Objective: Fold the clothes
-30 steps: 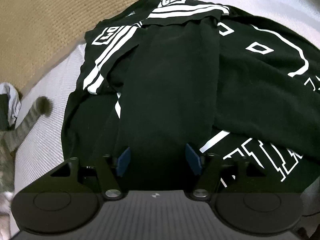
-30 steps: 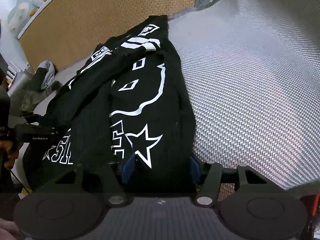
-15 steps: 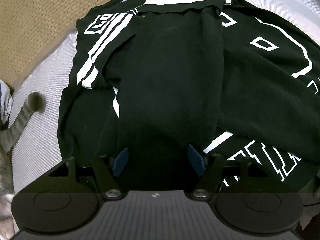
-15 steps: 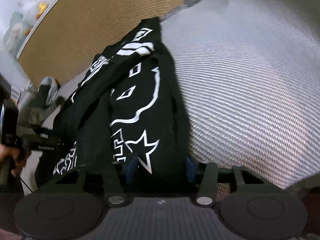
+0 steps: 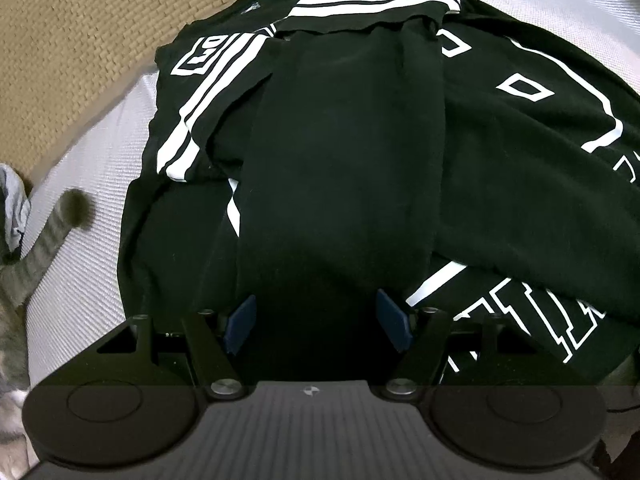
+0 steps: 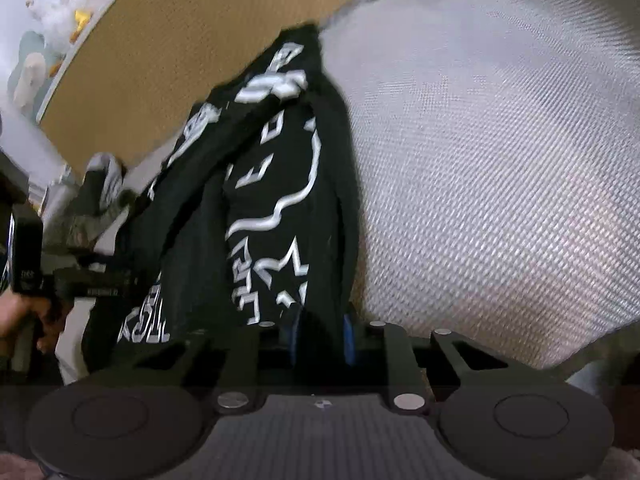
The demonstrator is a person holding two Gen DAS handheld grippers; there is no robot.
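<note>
A black shirt [image 5: 344, 160] with white stripes and lettering lies partly folded on a pale woven bedcover [image 5: 84, 280]. My left gripper [image 5: 317, 320] hovers over the near edge of its plain middle panel. Its jaws stand wide, with cloth lying beneath and between the blue pads [image 5: 240, 318], which do not pinch it. In the right wrist view the shirt [image 6: 280, 200] is blurred. My right gripper [image 6: 322, 332] is closing on the shirt's near right edge, and black cloth fills the narrow gap between its pads [image 6: 349, 334].
A tan woven panel [image 5: 80, 40] borders the bed at the far left. A grey garment [image 5: 40, 248] lies at the left edge. A hand [image 6: 16, 316] holding the other gripper shows at the left of the right wrist view. Bare bedcover [image 6: 500, 160] stretches right of the shirt.
The right jaws have narrowed from wide apart to close together around the shirt's edge, and that view has tilted and blurred. The left gripper's view has barely shifted.
</note>
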